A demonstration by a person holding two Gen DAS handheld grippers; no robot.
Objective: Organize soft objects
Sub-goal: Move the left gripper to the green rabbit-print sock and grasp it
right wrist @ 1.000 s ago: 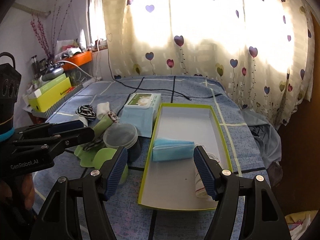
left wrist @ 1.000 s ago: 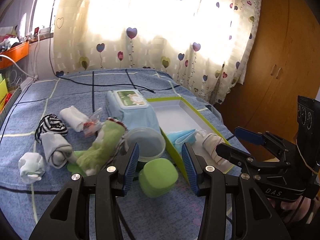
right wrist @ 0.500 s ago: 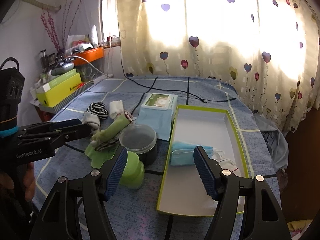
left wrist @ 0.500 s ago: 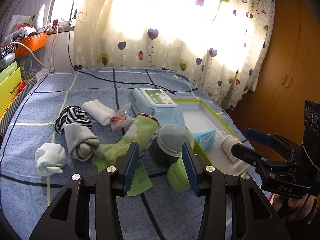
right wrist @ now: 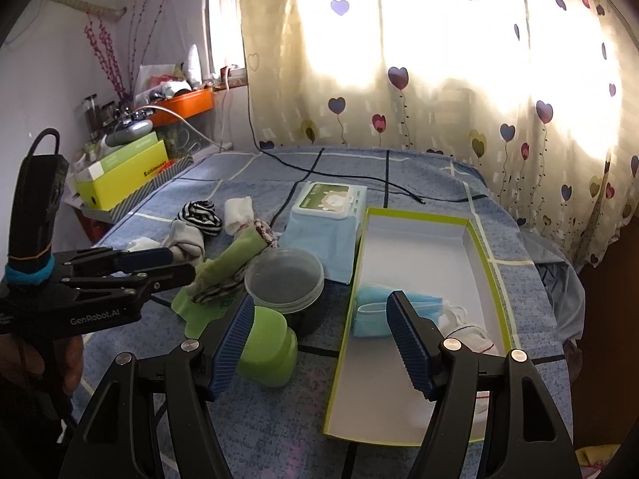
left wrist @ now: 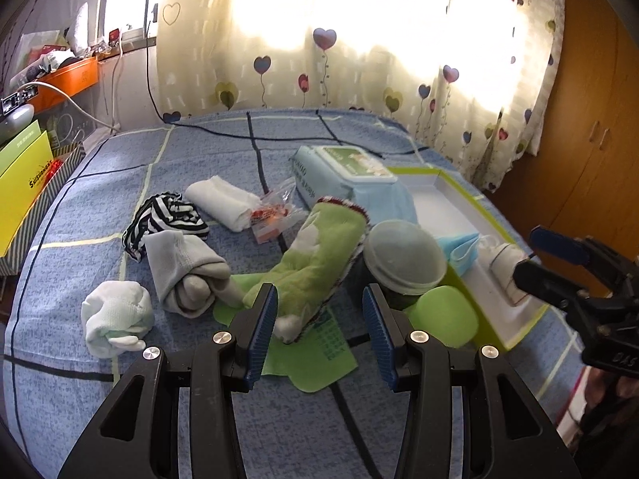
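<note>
Left gripper (left wrist: 319,319): jaws spread wide, nothing between the pads. Hangs over the bed (left wrist: 120,159), blue checked cover. Just ahead of the jaws, running from the gap out to the front-right: fuzzy green sock (left wrist: 315,255), lying on a flat green cloth (left wrist: 319,363). Ahead and left of the left pad: rolled grey sock (left wrist: 183,271); farther left, balled white sock (left wrist: 116,317). Beyond those, striped black-and-white sock (left wrist: 165,217) and folded white sock (left wrist: 221,201), with a small clear packet (left wrist: 275,215) beside it. Ahead of the right pad: round lidded tub (left wrist: 403,255), touching a green jar (left wrist: 443,315).

Right gripper (right wrist: 319,335): jaws also wide apart, empty. Straddles the near left rim of the green-edged box lid (right wrist: 419,247), above it. Blue face mask (right wrist: 369,311) lies in the tray, between the pads from this view; a rolled white sock (right wrist: 467,331) lies just right of the right pad. Wet-wipes pack (right wrist: 327,203) well ahead, touching the tray's left wall.
</note>
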